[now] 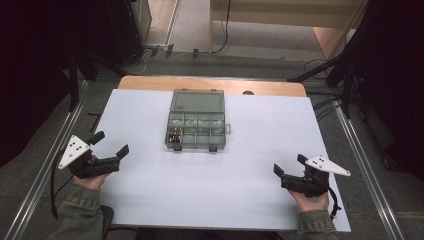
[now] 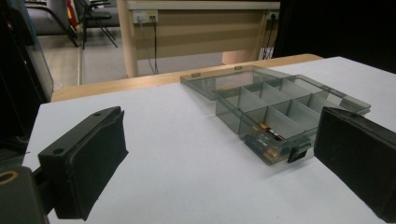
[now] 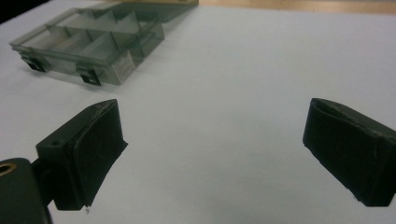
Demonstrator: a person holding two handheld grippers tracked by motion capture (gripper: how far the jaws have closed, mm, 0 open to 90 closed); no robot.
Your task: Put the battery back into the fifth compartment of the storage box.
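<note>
A clear grey compartment box lies open in the middle of the white table top, its lid folded flat toward the far side. A few small batteries sit in its near left compartment; small pale parts lie in the far row. My left gripper rests at the table's left edge, open, jaws wide apart, empty. In the left gripper view the box stands ahead to the right, the batteries visible. My right gripper sits open and empty at the near right. The box shows far left in the right gripper view.
The white board lies on a wooden table whose far edge shows beyond the box. Metal rails run along both sides of the table. Cables and a dark stand lie on the floor behind.
</note>
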